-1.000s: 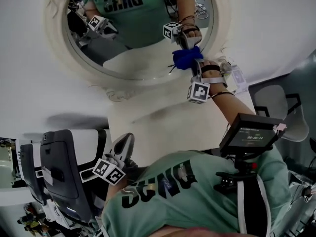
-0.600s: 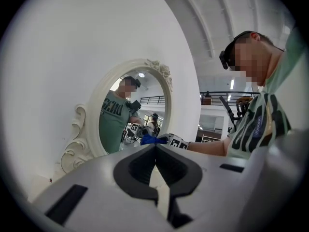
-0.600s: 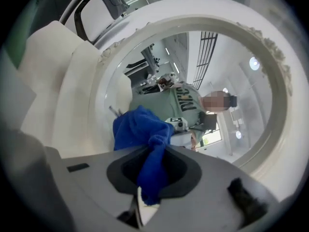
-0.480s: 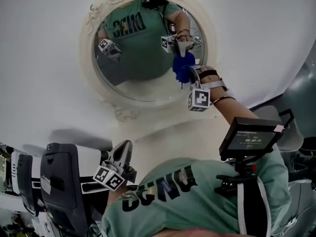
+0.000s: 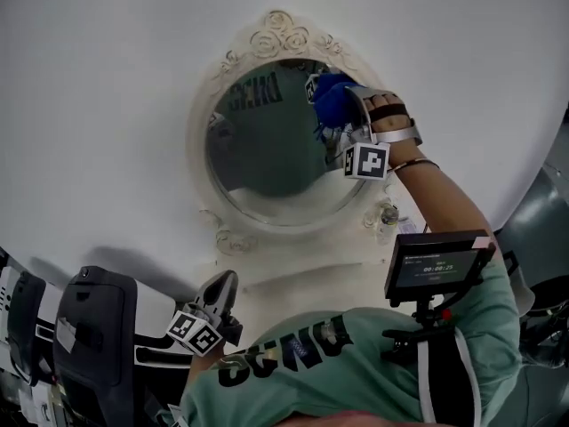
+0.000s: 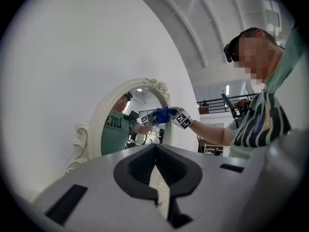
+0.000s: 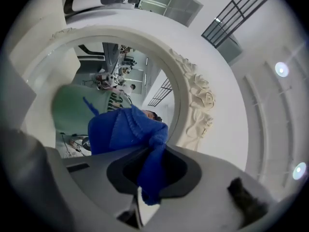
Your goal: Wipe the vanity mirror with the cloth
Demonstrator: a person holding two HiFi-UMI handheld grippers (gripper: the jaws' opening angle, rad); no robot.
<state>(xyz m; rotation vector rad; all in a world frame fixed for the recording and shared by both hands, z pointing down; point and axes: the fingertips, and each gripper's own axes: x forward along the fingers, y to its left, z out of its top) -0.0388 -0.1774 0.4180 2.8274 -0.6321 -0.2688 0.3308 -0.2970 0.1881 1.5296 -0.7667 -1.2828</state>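
Note:
An oval vanity mirror (image 5: 267, 154) in an ornate white frame (image 5: 277, 27) hangs on the white wall. My right gripper (image 5: 342, 114) is shut on a bunched blue cloth (image 5: 331, 96) and presses it against the glass near the mirror's upper right rim. In the right gripper view the blue cloth (image 7: 126, 129) is pinched between the jaws, right against the mirror (image 7: 82, 81). My left gripper (image 5: 220, 294) is held low, away from the mirror, jaws together with nothing in them. The left gripper view shows the mirror (image 6: 128, 124) and the cloth (image 6: 162, 115) from the side.
A small white shelf (image 5: 293, 274) sits under the mirror frame. A dark office chair (image 5: 93, 345) stands at the lower left. A small monitor (image 5: 433, 263) is mounted on the person's chest rig at the right.
The right gripper has carried the cloth up the glass from the mirror's right-middle to its upper right rim. The head view has swung, so the mirror sits lower in view. The left gripper stays low.

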